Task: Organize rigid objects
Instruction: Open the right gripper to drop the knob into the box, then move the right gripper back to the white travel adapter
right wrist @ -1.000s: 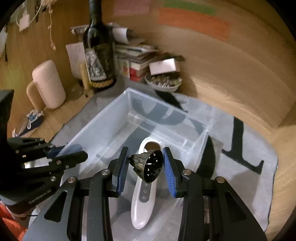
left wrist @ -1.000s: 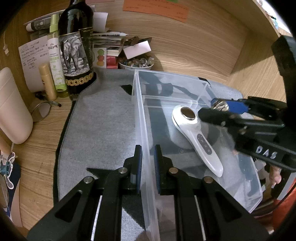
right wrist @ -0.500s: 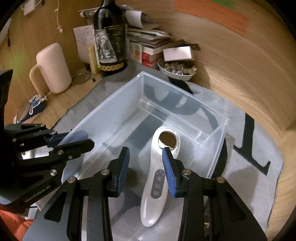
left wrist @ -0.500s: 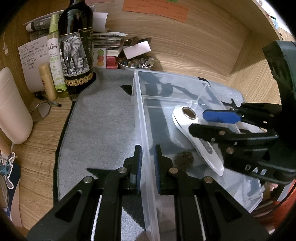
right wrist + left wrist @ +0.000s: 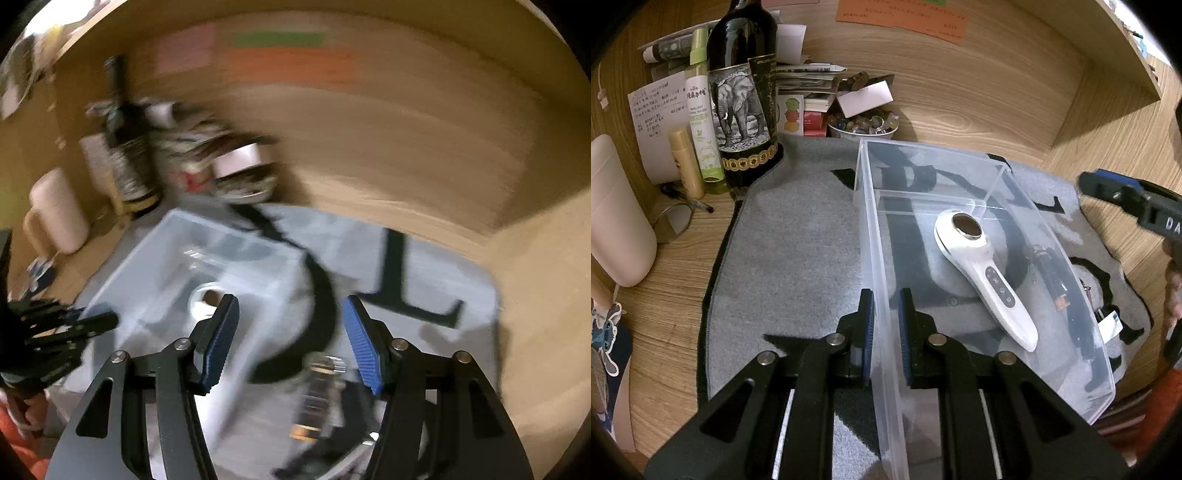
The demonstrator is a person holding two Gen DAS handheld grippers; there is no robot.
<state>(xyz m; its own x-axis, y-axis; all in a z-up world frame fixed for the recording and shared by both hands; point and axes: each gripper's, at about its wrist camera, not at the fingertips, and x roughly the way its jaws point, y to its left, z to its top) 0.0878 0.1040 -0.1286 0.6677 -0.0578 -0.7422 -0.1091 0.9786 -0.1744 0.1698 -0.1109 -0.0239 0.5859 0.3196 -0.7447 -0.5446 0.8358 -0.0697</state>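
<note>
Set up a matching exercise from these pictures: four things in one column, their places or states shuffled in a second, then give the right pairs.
Things
1. white handheld device
2. left gripper
3. right gripper
4. wine bottle

Places or states
A. open and empty, above the grey mat
B. upright on the desk, past the mat's far left corner
C. lying inside the clear plastic bin
D. straddling the bin's left wall, one finger on each side

Pairs: 1-C, 2-D, 3-A, 4-B
</note>
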